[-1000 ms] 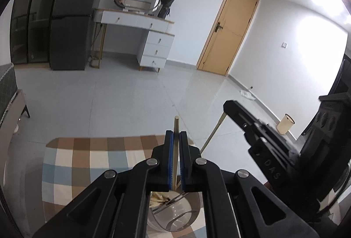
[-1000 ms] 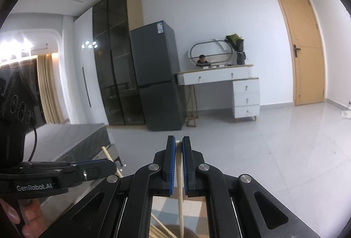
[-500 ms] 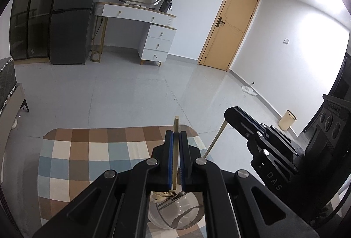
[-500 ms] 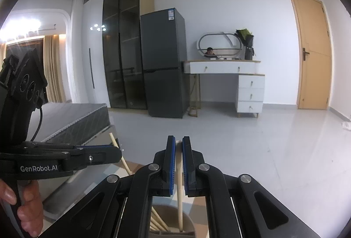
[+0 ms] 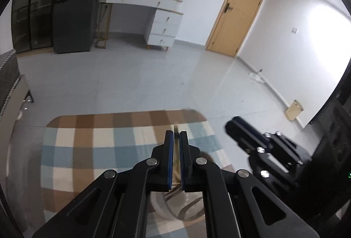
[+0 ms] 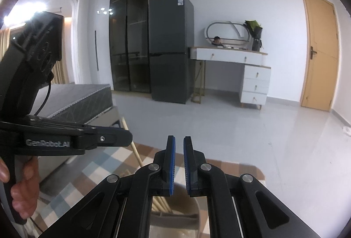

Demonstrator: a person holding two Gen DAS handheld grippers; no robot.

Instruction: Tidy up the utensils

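Checked tablecloth (image 5: 92,150) on the table before a grey-tiled room; I see a cup (image 5: 182,205) standing on it, chopsticks (image 6: 161,202) leaning inside. Above the cup, my left gripper (image 5: 176,137) clamps one chopstick (image 6: 131,145). My right gripper (image 6: 179,143), jaws just parting, holds nothing.

Checked tablecloth (image 5: 92,150) (brown, blue, white) bears cup (image 5: 188,205).

A home, a bedroom-like living space: a bed (image 6: 72,99), a dark fridge (image 6: 171,49), a white dressing table (image 6: 232,58) with an oval mirror (image 6: 226,32), and a wooden door (image 6: 320,53).
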